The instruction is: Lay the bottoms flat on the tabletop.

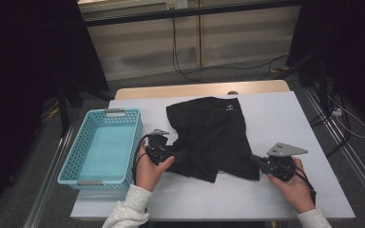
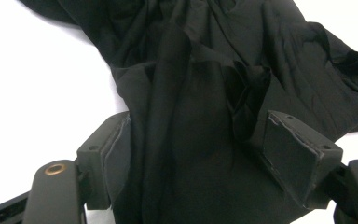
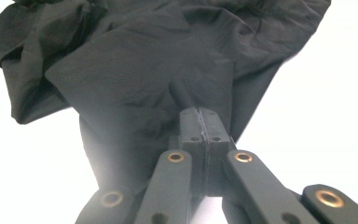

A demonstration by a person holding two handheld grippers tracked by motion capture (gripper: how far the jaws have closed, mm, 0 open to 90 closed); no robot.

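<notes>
Black garment (image 1: pixel 214 135) lies crumpled on the white worktop (image 1: pixel 285 114), roughly mid-surface, reaching from near the far edge toward the near edge. A small pale logo shows near its far end.

Left claw (image 1: pixel 183 153), held in the person's left hand (image 1: pixel 148 168), sits at the garment's left edge. In the left gripper view its jaws stand apart, with bunched folds of the garment (image 2: pixel 200 116) lying between the two pads (image 2: pixel 289 149); cloth rests against the inner faces, but the pads are not pressing together on it.

Right claw (image 1: pixel 253 158), in the right hand (image 1: pixel 292 183), meets the garment's near right corner. In the right gripper view the right claw (image 3: pixel 200 122) is closed tight, pads together, with a thin pinch of the black garment (image 3: pixel 135 60) caught at the tips and the cloth pulled into a small ridge there.

Turquoise basket (image 1: pixel 135 142) stands near the worktop's left edge, just beside the left hand, apart from the garment.
</notes>
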